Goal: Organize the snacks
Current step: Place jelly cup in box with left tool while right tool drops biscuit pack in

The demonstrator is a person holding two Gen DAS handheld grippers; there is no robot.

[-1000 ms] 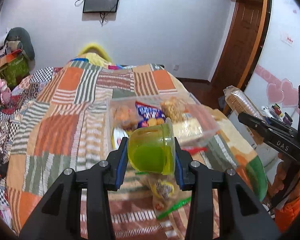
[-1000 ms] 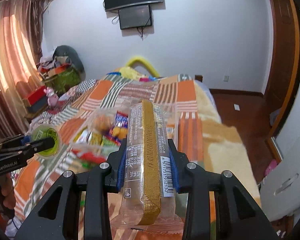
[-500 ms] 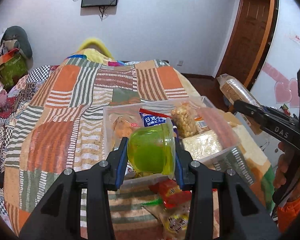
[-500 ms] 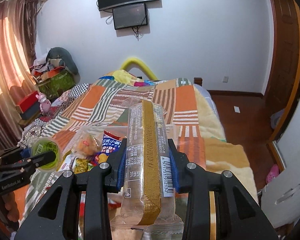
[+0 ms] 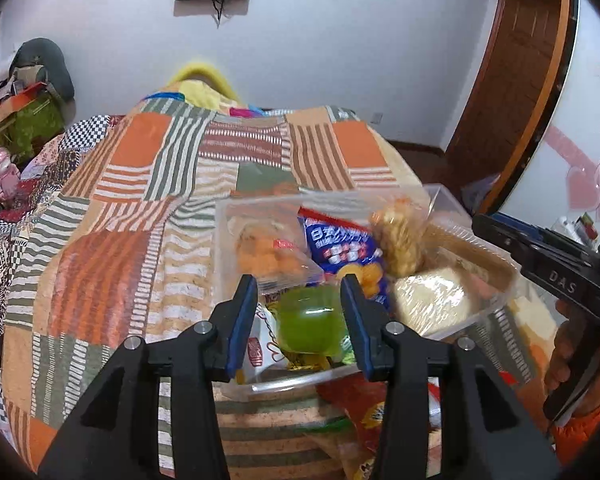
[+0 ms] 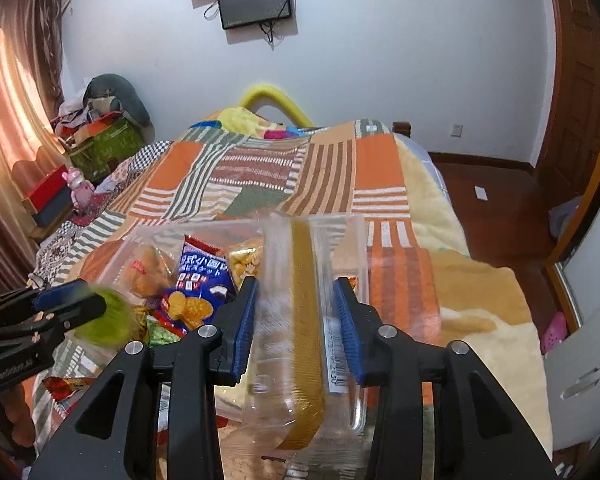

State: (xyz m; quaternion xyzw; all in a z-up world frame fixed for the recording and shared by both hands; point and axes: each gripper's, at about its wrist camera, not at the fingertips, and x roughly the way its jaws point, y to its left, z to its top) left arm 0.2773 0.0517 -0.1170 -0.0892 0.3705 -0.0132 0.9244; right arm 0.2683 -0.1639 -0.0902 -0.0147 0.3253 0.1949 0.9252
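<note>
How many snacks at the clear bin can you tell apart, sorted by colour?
Green jelly cup: 1
Gold-striped clear packet: 1
Blue cracker bag: 1
Orange puff bag: 1
Yellow nugget bag: 1
Pale wrapped cake: 1
Total: 6. Other wrappers underneath are too hidden to count.

A woven patchwork blanket (image 5: 140, 208) of matt, slightly nubby cloth covers the bed. On it the storage box (image 5: 496, 304) is clear, glossy plastic. The green jelly cup (image 5: 312, 320) is translucent, shiny plastic. At its twelve o'clock a blue snack bag (image 5: 340, 240) has slick printed film. The long wrapped biscuit pack (image 6: 300, 320) is clear, crinkly film with a gold band. Both tools (image 5: 300, 316) (image 6: 296, 320) are matt black plastic with blue ribbed pads. The door (image 6: 580, 100) at two o'clock is polished brown wood.
</note>
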